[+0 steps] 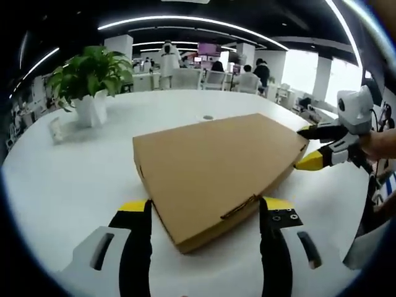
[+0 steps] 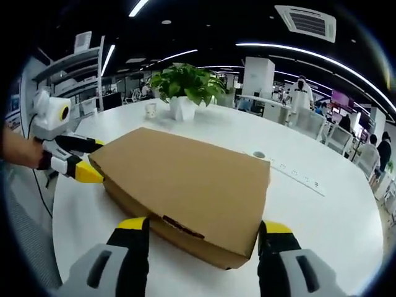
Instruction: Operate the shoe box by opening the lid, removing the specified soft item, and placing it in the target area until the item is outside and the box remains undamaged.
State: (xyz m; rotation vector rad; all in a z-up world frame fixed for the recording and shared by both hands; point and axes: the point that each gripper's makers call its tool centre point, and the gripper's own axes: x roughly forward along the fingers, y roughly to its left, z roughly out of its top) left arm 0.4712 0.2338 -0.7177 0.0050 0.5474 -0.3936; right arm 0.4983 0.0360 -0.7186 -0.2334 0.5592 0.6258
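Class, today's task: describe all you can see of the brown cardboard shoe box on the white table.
The brown cardboard shoe box is flat, plain and unprinted, with its lid closed. A tuck tab sits in a slot along one front edge. It lies flat on the round white table. The left gripper is open, its yellow-tipped jaws either side of one corner; the right gripper is open around the opposite corner. Whether the jaws touch the card cannot be told.

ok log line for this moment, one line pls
stage: pre-open | shoe box: lid closed, on white table | left gripper: open, astride near corner | right gripper: open, astride opposite corner | soft item: unseen
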